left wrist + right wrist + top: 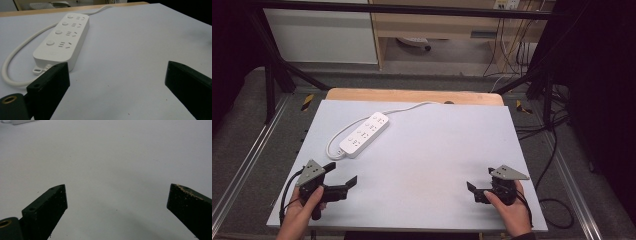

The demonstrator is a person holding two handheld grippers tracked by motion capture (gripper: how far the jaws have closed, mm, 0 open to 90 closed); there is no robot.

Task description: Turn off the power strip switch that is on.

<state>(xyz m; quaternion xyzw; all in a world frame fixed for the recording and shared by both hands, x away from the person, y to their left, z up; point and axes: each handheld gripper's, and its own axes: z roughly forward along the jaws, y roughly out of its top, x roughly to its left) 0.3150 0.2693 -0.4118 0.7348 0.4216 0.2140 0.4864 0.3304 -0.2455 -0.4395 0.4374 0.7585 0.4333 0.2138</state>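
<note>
So you've got the bench (422,150) in front of you, and the power strip (364,134) lies flat on it in the far-left part, set at a diagonal with its near end toward your left side. Its cord (331,145) loops out of that near end, curls round to the left of the strip, then runs along it and off the far edge of the bench. Your left gripper (343,175) sits at the near-left corner, just in front of the strip's near end. Your right gripper (481,182) is over at the near-right, well apart from the strip, with bare bench between the two grippers.
</note>
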